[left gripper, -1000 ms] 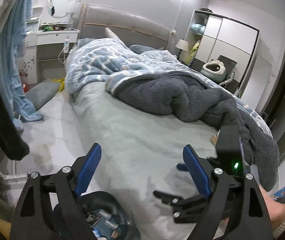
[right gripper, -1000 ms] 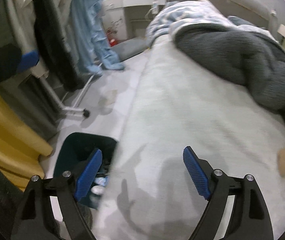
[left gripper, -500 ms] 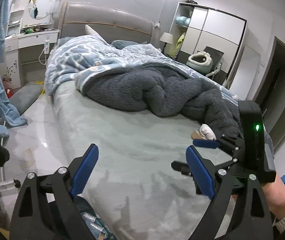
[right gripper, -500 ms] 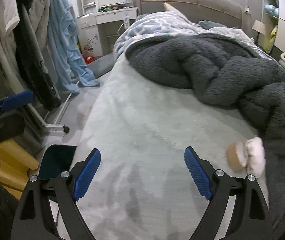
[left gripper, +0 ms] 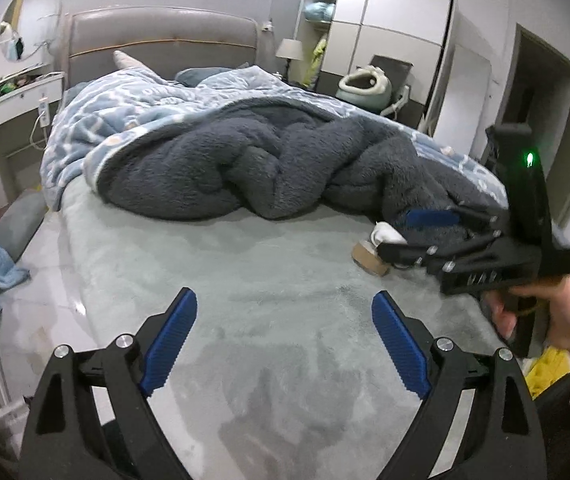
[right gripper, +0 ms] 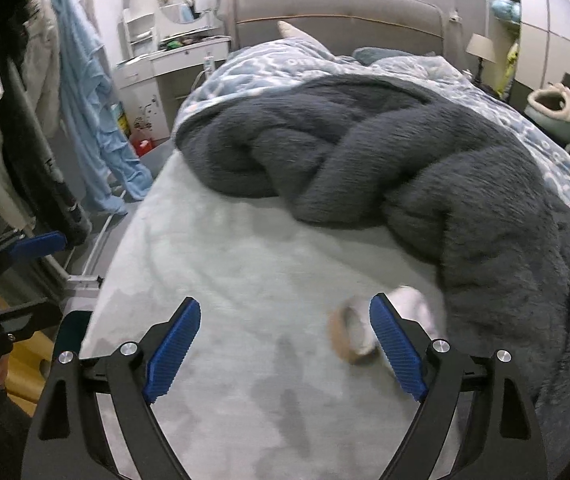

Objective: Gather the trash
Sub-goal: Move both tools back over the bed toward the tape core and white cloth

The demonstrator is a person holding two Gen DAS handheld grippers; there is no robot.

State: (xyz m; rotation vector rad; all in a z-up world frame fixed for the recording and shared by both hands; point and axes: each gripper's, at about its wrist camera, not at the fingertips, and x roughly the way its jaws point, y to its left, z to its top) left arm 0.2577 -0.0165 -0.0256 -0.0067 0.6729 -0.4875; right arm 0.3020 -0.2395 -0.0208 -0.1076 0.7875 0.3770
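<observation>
Two claws over one bed (left gripper: 245,272), both spread wide, nothing between the pads. Left claw (left gripper: 285,344) hangs above bare sheet. Right claw (right gripper: 285,344) is near the trash: one brown tape roll (right gripper: 345,336) w/ one white wad (right gripper: 413,304) touching it, both on the sheet at the edge of one dark fleece blanket (right gripper: 445,184). One patterned blue quilt (left gripper: 133,116) lies behind the fleece.

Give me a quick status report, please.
Left gripper and right gripper open, empty. Tape roll and tissue on bed, against blanket.
</observation>
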